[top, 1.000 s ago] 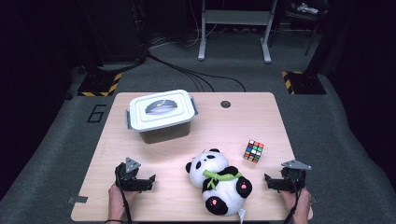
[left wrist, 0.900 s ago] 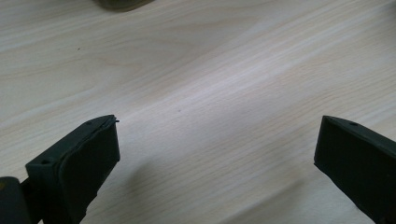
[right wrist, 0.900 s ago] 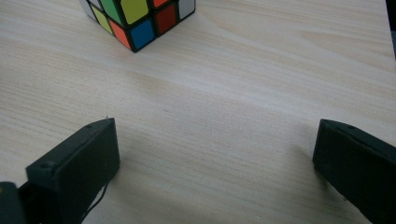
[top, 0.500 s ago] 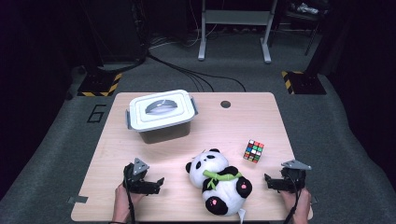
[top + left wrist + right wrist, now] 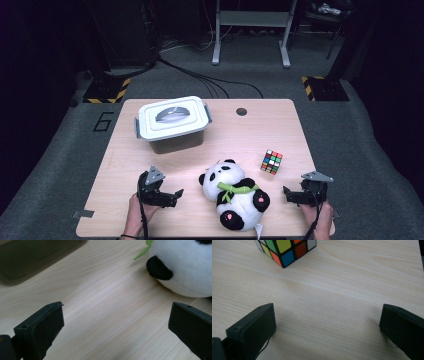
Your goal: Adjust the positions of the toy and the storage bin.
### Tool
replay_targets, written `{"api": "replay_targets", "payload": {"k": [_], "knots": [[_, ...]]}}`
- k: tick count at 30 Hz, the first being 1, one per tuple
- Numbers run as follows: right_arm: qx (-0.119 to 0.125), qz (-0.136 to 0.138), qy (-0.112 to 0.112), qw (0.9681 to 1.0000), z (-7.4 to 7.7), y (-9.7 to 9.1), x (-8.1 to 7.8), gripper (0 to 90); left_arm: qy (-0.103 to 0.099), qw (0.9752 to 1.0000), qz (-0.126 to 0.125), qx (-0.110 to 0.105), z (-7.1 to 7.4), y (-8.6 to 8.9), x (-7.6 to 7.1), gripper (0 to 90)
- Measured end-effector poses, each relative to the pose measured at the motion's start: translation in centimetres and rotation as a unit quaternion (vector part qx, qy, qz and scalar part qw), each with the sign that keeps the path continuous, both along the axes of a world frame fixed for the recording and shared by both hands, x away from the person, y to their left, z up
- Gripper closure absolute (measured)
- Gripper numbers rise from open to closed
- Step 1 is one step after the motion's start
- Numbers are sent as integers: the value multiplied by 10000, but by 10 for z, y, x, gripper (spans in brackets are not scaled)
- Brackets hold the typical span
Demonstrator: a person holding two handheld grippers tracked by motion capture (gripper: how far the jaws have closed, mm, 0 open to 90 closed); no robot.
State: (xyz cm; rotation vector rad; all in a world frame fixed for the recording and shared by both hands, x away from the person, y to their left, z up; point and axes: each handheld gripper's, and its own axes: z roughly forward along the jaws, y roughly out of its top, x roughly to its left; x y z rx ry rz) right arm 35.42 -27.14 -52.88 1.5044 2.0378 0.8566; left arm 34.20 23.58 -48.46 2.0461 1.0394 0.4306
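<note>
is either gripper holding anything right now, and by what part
Nothing is held. The left gripper and right gripper both have open jaws over bare table.

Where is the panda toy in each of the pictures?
High view: the panda lies near the front of the table, between the two claws.
Left gripper view: the panda's white body and one black ear fill the top right corner.
Right gripper view: no panda here, just the colour cube.
Shared landmark: the light wooden table.
</note>
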Motion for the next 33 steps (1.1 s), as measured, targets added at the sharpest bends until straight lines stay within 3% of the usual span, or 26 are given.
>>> {"api": "replay_targets", "payload": {"k": [13, 20, 33], "knots": [[4, 4, -2, 10000, 0, 0, 0, 0, -103, 9992, -383, -111, 16, -20, -2, 0], [6, 3, -1, 10000, 0, 0, 0, 0, -133, 9972, -633, -365, 29, -34, -2, 0], [5, 2, -4, 10000, 0, 0, 0, 0, -157, 9933, -1065, -422, 39, -59, -4, 0]]}}
